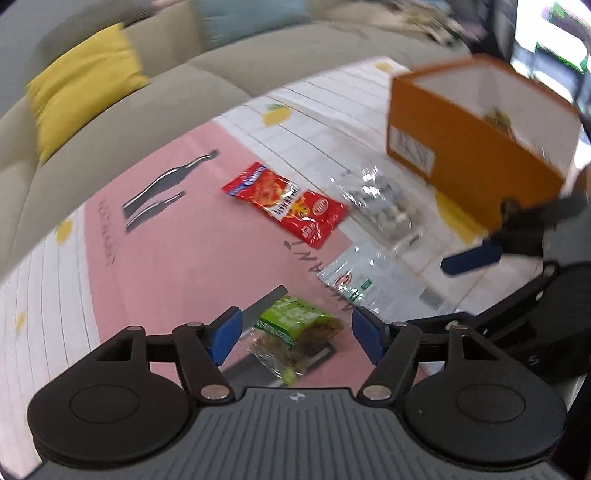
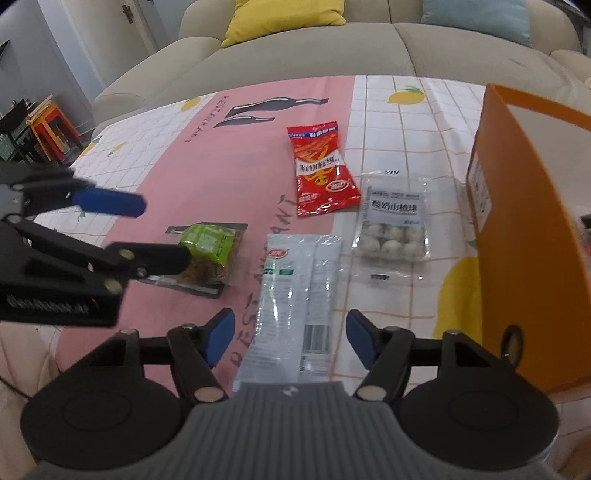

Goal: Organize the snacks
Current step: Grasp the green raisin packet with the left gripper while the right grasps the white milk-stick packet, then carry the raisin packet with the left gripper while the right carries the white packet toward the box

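Left gripper [image 1: 293, 338] sits low centre of its own view, jaws spread apart with nothing pinched; the green snack pack [image 1: 295, 330] lies on the table between the blue pads [image 1: 225, 334], not touched by them as far as I can see. Right gripper [image 2: 290, 339] likewise low centre of its view, jaws apart and gripping nothing, with the long clear-white packet [image 2: 295, 295] lying flat between the fingers and running under the gripper body. Tablecloth [image 2: 221, 155] is pink in the middle with white grid and lemon print at the sides. Red snack bag [image 2: 321, 170] lies centre of the right view, above the white packet. Clear pack of white balls [image 2: 393, 221] is just right of the red bag, near the orange box [image 2: 524, 240], which stands open at the right edge of that view and upper right in the left view. Something lies inside the box, too blurred to tell. Left gripper also shows at the left edge of the right view, over the green pack. Grey sofa [image 2: 295, 55] with yellow cushion [image 2: 280, 14] across the top.
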The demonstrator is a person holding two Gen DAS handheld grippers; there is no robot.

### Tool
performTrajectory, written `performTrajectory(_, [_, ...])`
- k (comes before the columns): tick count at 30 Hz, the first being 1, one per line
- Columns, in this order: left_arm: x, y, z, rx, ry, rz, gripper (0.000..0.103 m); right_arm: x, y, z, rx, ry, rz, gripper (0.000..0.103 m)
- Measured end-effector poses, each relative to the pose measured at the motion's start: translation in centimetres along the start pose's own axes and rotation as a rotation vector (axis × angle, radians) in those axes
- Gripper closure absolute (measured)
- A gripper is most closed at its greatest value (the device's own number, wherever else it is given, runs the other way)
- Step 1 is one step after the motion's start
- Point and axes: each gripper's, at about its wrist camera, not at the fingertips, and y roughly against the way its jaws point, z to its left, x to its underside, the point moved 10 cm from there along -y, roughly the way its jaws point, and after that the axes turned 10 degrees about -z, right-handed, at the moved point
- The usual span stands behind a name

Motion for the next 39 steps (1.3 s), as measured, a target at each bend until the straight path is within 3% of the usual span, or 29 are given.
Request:
performTrajectory(7, [1.1, -3.3, 0.5, 0.103, -0.06, 0.098, 0.023, 0.4, -1.5, 0.0, 0.015, -0.012, 0.026, 0.031])
performTrajectory(13, [1.7, -5.0, 0.6, 0.126, -0.015, 0.15, 0.026, 0.6, -2.8, 0.7, 0.025, 0.015, 0.041, 0.031])
performTrajectory(16, [1.7, -5.0, 0.7, 0.123, 0.047, 0.151, 0.035, 0.7, -3.2, 0.9, 0.037, 0.04, 0.035, 0.032])
performTrajectory(18, [1.9, -5.1, 0.9, 0.105, 0.085, 0.165, 0.051, 0.7, -3.2, 1.0, 0.046, 0.064, 0.03, 0.034])
performTrajectory(23, [2.3, -5.3, 1.1, 0.06, 0.181, 0.167, 0.051, 0.7, -3.1, 0.8, 0.084, 0.125, 0.016, 0.048])
performTrajectory(30, [2.5, -4.9, 1.1, -0.008, 0.342, 0.142, 0.053, 0.9, -2.7, 0.6, 0.08, 0.143, 0.02, 0.053])
performTrajectory(35, [3.0, -4.2, 0.9, -0.094, 0.424, 0.122, 0.056, 1.0, -2.2, 0.3, 0.07, 0.088, 0.052, 0.055])
performTrajectory(39, [3.4, -3.2, 0.8, -0.119, 0.539, 0.093, 0.057, 1.0, -1.5, -0.4, 0.044, -0.007, 0.064, 0.057])
